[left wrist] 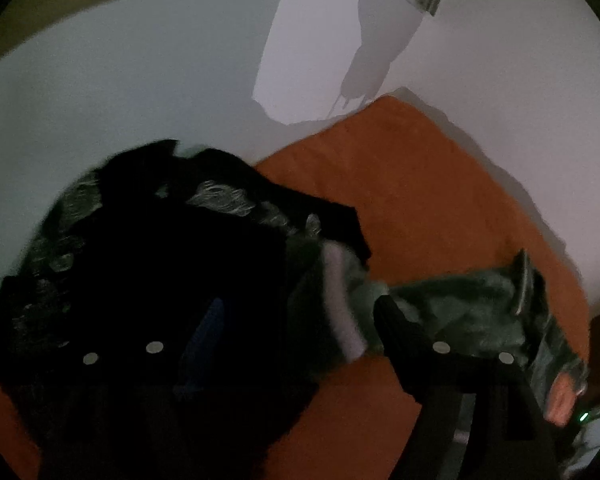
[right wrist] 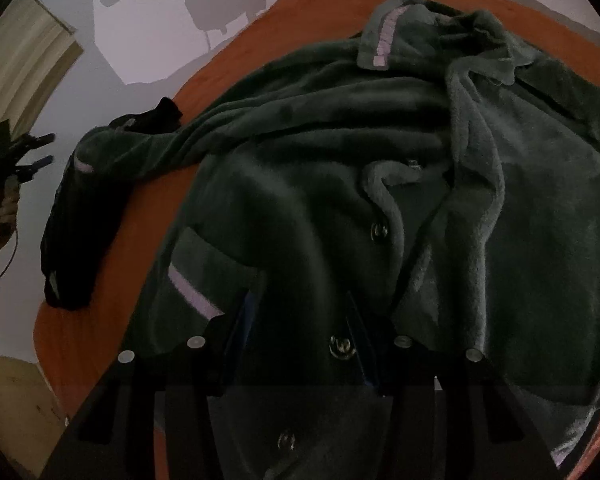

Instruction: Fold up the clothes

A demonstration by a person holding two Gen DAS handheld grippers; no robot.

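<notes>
Fleece jacket (right wrist: 340,152) lies spread, front up, across the orange desk (right wrist: 112,248), one sleeve draped onto a dark garment (right wrist: 76,232) at the edge. Our left tool (right wrist: 24,152) stands open and empty off the desk. Our right tool (right wrist: 296,344) sits half-open over the button placket; whether it pinches fleece we cannot tell. We should flatten the sleeve before folding.

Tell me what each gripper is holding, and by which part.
Left gripper: nothing, open in the air. Right gripper: apparently pinching the dark green fleece jacket at its buttoned front edge, near the hem.
</notes>
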